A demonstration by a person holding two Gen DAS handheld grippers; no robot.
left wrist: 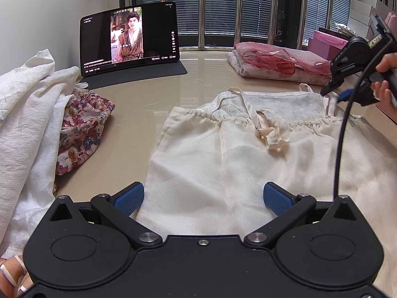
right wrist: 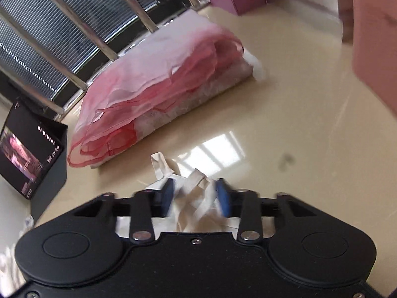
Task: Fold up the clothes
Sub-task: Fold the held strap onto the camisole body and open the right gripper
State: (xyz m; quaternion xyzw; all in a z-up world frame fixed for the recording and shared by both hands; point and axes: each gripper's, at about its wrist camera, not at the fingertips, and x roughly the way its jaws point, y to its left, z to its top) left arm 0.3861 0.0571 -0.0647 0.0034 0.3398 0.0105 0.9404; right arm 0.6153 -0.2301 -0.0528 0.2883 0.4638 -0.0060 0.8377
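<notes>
Left tool (left wrist: 203, 198) spread open over cream camisole (left wrist: 248, 161), right tool (right wrist: 196, 193) clamping its strap (right wrist: 198, 186)

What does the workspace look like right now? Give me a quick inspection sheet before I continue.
Surface: glossy beige table, reflecting the window.
Job's things: cream camisole spread flat, one strap lying loose across its chest; folded pink stack at the far right.
Clutter: white garments heaped at left over a floral piece; tablet playing video.
Grippers: left gripper open over the camisole's hem, holding nothing; right gripper with the camisole's top strap between its fingers, view blurred, closure unclear.
Cables: black cable hanging from the right gripper across the camisole.
Surroundings: window blinds; pink boxes at right.
</notes>
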